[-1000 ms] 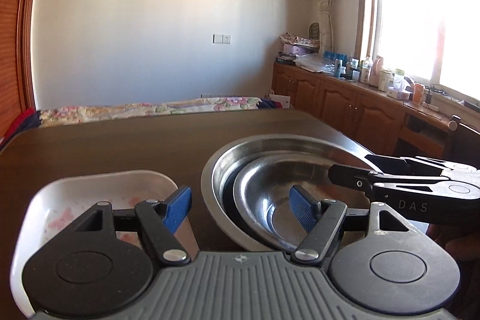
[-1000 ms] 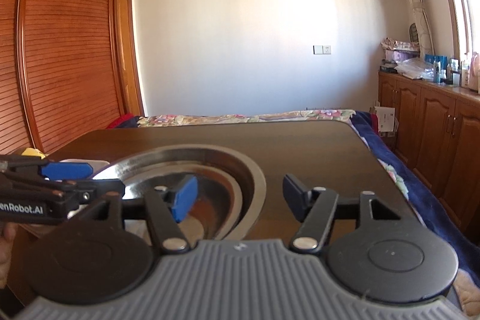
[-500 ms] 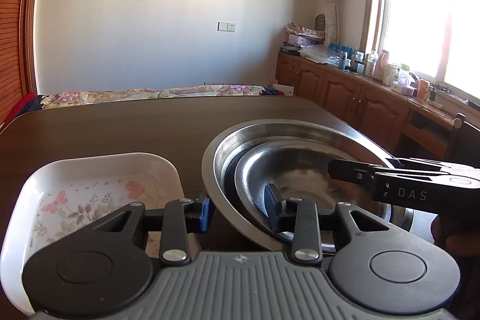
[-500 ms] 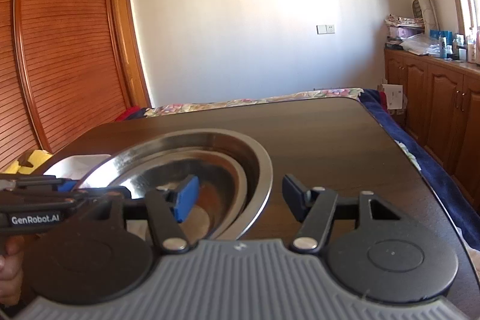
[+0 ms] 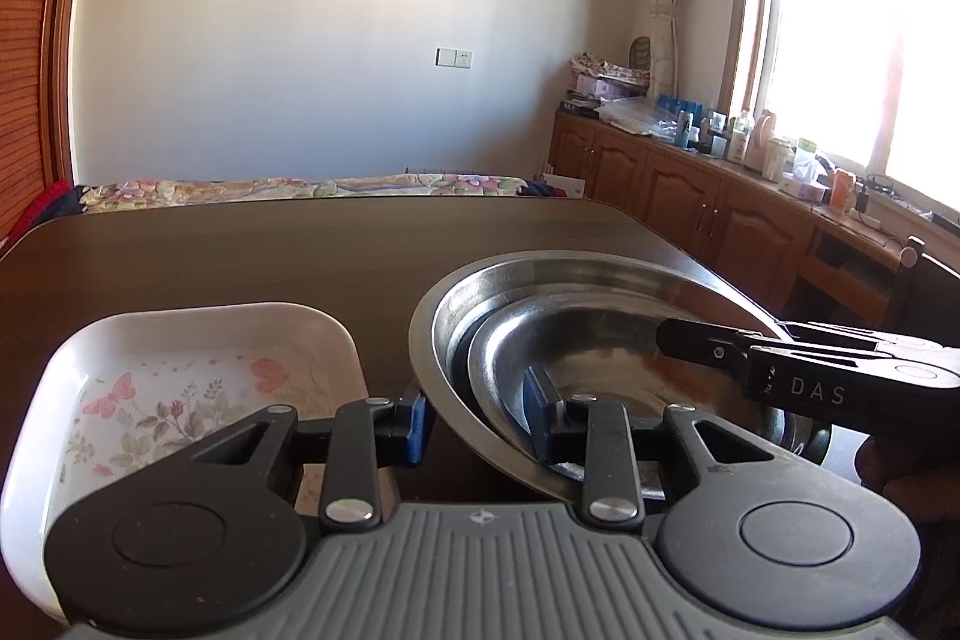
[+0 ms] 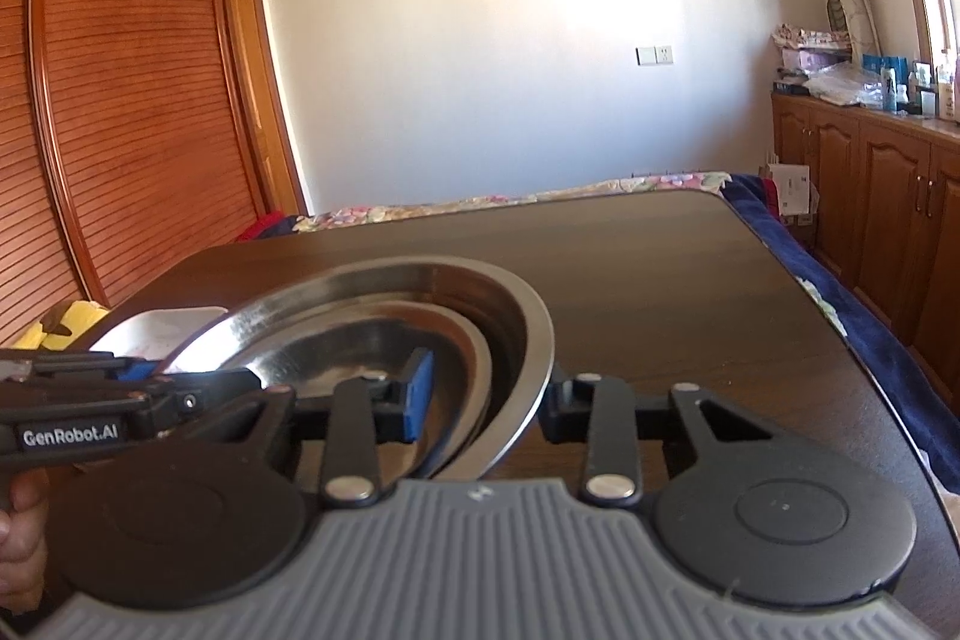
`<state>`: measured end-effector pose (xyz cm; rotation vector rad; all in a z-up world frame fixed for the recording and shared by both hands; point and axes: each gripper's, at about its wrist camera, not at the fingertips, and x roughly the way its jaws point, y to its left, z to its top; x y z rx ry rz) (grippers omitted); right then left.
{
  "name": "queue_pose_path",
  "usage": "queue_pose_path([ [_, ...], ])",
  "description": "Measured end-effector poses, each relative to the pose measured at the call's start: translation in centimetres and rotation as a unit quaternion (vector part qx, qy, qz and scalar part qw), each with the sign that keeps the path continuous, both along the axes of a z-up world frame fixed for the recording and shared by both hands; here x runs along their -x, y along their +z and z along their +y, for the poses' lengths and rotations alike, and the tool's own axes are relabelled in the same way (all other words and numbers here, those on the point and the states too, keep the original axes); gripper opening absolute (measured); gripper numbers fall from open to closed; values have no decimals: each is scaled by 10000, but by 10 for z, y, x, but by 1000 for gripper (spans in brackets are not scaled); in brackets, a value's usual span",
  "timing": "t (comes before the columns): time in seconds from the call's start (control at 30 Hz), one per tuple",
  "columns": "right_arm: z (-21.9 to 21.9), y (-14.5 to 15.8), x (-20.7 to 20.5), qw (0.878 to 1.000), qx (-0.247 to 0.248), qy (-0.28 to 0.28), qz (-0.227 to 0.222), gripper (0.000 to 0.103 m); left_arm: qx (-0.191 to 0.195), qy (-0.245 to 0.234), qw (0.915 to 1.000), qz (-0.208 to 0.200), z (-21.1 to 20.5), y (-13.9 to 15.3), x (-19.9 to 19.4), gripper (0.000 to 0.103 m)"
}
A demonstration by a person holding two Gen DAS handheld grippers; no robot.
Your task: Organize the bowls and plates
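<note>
A large steel bowl [image 5: 540, 265] with a smaller steel bowl [image 5: 600, 358] nested in it stands on the dark wooden table [image 5: 240, 250]. My left gripper [image 5: 477, 421] is shut on their near left rim, one pad outside the large bowl and one inside the small one. My right gripper [image 6: 486, 400] straddles the opposite rim of the large bowl [image 6: 420, 271] and small bowl [image 6: 336, 352]. Its jaws are closing, with both walls between the pads. From the left wrist, the right gripper [image 5: 678, 340] reaches in from the right.
A white rectangular dish [image 5: 198, 334] with a flower and butterfly print sits just left of the bowls. A flowered bed [image 5: 300, 187] lies beyond the table's far edge. Wooden cabinets [image 5: 690, 196] with bottles run under the window. A hand [image 6: 18, 538] holds the left gripper [image 6: 138, 370].
Both grippers have closed in on the bowls' rim from wide apart, the left first, the right after it. Neither hand has shifted.
</note>
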<state>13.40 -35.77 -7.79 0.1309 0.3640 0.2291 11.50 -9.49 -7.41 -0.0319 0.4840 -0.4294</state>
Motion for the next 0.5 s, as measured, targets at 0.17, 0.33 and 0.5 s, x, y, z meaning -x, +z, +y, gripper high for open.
queue_pose_path([
  [0.17, -2, 2, 4, 9998, -27, 123, -135, 36, 52, -6, 9999, -102, 7, 7, 5, 34],
  [0.33, -7, 8, 7, 9991, -261, 260, -217, 36, 81, 14, 9997, -215, 12, 19, 14, 34],
  [0.5, -1, 25, 16, 9983, -207, 291, -459, 36, 85, 46, 9992, -377, 21, 37, 24, 33],
])
